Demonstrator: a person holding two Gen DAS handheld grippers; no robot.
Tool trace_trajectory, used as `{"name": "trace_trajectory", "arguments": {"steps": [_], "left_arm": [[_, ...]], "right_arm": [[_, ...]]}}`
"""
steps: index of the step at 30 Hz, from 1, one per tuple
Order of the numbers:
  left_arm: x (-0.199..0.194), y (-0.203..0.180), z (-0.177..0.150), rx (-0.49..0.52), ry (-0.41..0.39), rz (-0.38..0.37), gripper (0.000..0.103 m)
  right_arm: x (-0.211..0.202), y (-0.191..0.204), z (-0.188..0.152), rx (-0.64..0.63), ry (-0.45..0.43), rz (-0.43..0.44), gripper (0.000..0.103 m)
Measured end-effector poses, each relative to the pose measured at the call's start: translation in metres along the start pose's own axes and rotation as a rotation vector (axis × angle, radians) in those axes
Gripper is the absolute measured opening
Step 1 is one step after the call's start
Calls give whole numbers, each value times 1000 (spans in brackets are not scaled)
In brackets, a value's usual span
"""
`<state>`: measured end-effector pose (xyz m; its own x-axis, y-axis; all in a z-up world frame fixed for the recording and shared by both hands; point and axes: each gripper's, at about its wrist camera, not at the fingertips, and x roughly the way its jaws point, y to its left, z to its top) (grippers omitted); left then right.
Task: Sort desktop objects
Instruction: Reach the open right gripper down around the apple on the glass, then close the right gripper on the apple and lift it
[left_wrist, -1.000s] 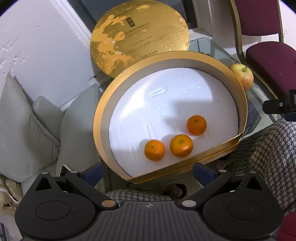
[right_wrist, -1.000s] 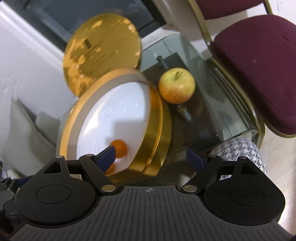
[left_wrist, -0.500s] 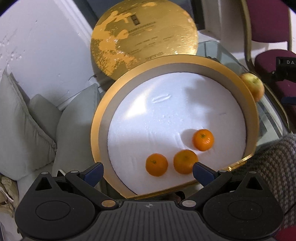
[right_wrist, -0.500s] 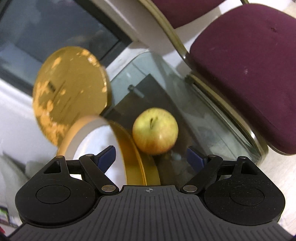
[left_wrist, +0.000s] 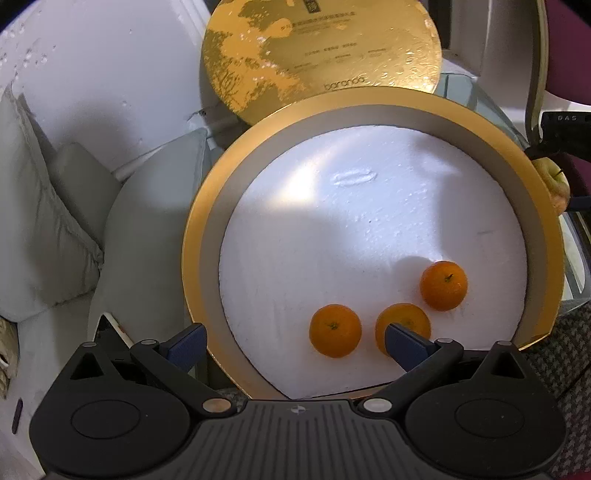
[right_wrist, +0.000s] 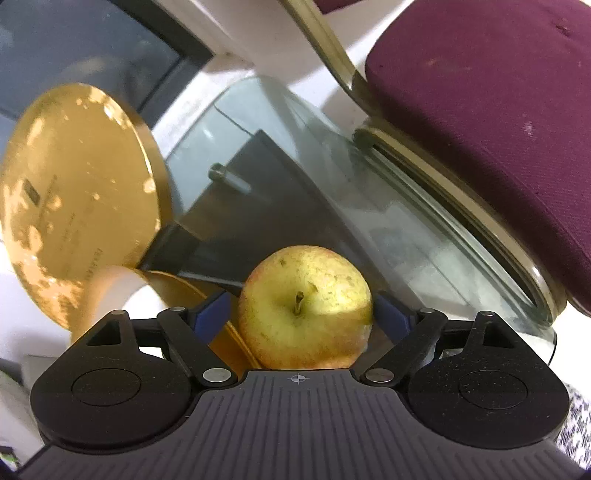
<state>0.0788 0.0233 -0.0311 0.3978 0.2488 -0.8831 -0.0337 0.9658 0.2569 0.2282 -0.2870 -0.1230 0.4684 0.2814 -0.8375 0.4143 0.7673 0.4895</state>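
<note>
The yellow-green apple (right_wrist: 304, 306) sits on the glass table (right_wrist: 369, 206), between the blue fingers (right_wrist: 212, 314) of the wide-open right gripper (right_wrist: 301, 314), stem towards the camera. The left gripper (left_wrist: 295, 341), open and empty, hovers over the round gold box (left_wrist: 207, 229) holding three small oranges (left_wrist: 334, 330).

We record bright indoor light in both views, with heavy fisheye bending and dark vignetted corners. In the left wrist view the white foam liner (left_wrist: 332, 229) is near overexposed, a bright patch at its upper left; each orange (left_wrist: 444, 285) casts a soft shadow up-left. In the right wrist view the gold lid (right_wrist: 74, 192) is motion-blurred with glare spots, while the apple (right_wrist: 304, 306) is fairly sharp.
</note>
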Motion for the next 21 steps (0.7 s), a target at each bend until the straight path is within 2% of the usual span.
{"name": "trace_trajectory", "arguments": {"steps": [8,13,16,21], "left_arm": [[5,10,-5,-35,15,-12,102],[-2,15,-12,-51,2,-19,102],[-10,22,-19,-68,-14,-20,102],[-15,38,-32,-119,-24,-18,102]], "right_arm": [[13,10,-1,-41,26,-73,83],[12,15,-2,-96,13,-103,82],[-1,15,-5,-103,-11,-107,82],[-49,24,-11,-144,-90,-56,82]]}}
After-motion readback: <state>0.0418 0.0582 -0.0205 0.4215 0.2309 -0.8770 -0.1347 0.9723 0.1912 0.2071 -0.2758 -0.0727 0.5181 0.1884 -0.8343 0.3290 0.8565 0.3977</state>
